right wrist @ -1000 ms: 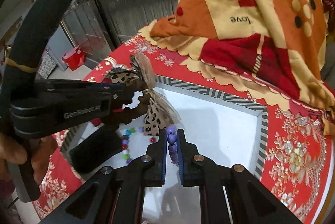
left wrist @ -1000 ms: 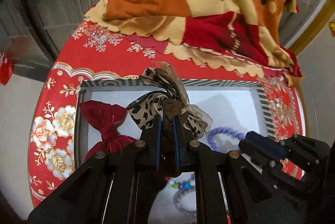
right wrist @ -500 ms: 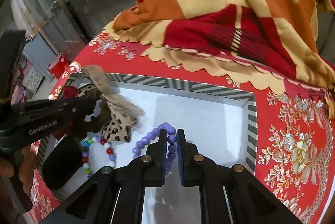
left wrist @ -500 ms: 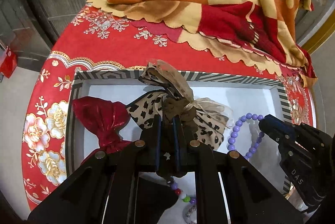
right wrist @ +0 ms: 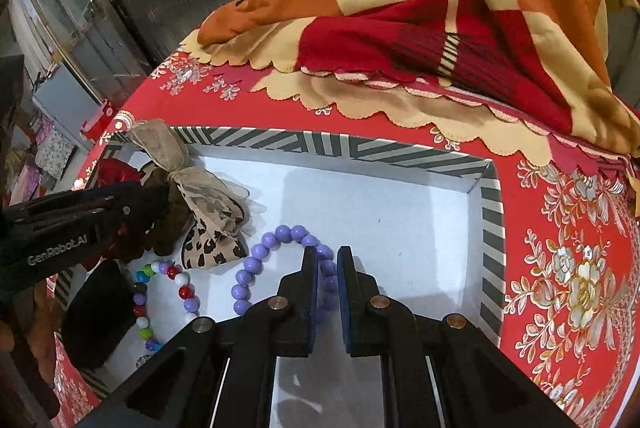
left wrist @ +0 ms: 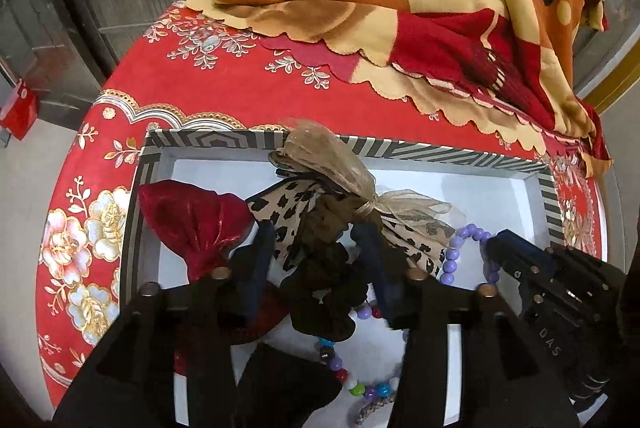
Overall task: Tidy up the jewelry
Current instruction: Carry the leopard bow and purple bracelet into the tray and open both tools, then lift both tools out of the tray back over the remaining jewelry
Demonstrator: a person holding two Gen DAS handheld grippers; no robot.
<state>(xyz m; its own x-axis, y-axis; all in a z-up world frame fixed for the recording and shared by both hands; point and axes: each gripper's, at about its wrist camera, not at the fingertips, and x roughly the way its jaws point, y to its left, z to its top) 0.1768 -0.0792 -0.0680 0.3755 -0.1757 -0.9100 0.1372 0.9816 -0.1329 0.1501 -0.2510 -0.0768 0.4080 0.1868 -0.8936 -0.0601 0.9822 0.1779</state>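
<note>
inside the striped tray on the red floral tabletop, the left hand-held gripper has just been opening, jaws now wide either side of the leopard-print bow, pads not pressing it. a red velvet bow lies just beside it, with a multicolour bead bracelet nearer the camera. the right hand-held gripper is pinched narrow on the purple bead bracelet, which rests on the tray's white floor. an orange blanket is heaped behind.
</note>
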